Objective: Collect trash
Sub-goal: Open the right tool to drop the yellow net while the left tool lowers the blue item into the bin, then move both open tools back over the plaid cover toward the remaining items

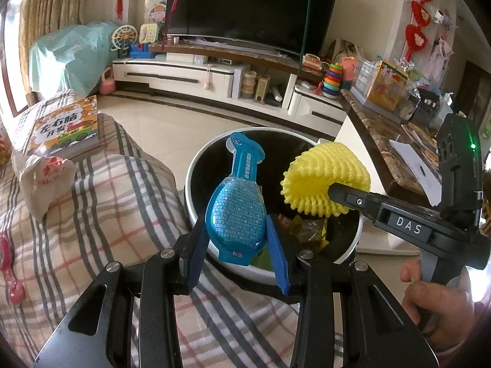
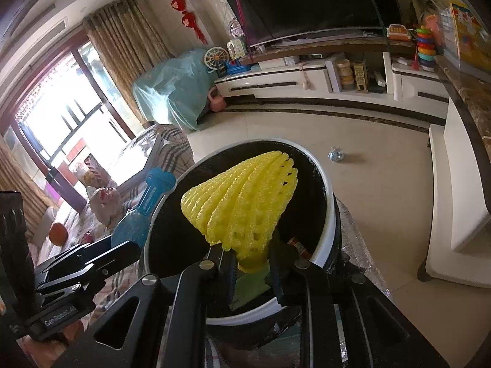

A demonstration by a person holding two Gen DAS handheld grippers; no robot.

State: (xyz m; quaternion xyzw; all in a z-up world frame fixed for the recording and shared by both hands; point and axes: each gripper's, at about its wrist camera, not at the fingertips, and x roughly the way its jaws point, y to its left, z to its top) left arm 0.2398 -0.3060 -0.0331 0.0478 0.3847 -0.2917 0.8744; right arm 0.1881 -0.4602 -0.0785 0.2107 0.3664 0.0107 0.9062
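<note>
My left gripper point(image 1: 236, 242) is shut on a blue blister pack point(image 1: 237, 208) and holds it upright over the near rim of the round black trash bin point(image 1: 196, 165). My right gripper point(image 2: 251, 260) is shut on a yellow foam fruit net point(image 2: 245, 202) and holds it over the bin's open mouth point(image 2: 319, 178). The net point(image 1: 325, 178) and the right gripper point(image 1: 340, 193) show at the right of the left wrist view. The blue pack point(image 2: 144, 211) and the left gripper point(image 2: 122, 245) show at the left of the right wrist view. Wrappers point(image 1: 307, 227) lie inside the bin.
A plaid-covered sofa point(image 1: 92, 214) lies left of the bin, with a children's book point(image 1: 66, 128) and a white plastic bag point(image 1: 43, 178) on it. A marble-topped table point(image 1: 377, 135) stands right. A crumpled blue wrapper point(image 2: 336, 154) lies on the tile floor. A TV cabinet point(image 1: 214, 76) stands behind.
</note>
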